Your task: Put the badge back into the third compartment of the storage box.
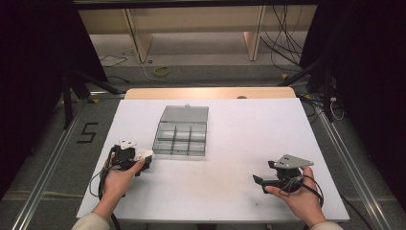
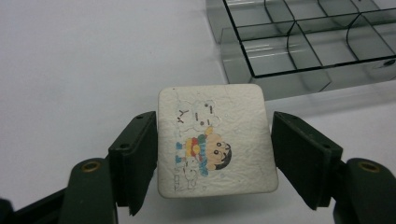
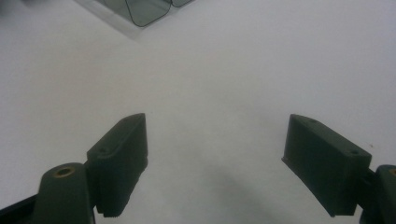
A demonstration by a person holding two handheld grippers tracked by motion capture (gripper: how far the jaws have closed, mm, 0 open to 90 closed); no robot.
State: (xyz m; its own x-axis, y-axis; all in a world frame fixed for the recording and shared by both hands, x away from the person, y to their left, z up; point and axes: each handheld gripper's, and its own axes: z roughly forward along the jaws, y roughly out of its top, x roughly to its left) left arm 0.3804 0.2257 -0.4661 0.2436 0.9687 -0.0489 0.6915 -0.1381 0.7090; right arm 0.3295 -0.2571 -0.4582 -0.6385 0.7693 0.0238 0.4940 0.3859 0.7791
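Jaws, left gripper: closed on a white cartoon-printed eraser, just beside the clear compartment box. Jaws, right gripper: spread, empty, over bare table. Advice: carry level over a compartment before releasing.

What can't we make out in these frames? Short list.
- White tile in the left gripper: small print beside the cartoon is too blurred to read; whether the jaws pinch it or only flank it is unclear.
- Clear organizer box: compartment contents too small in the high view; cut off by the frame edge in both gripper views.
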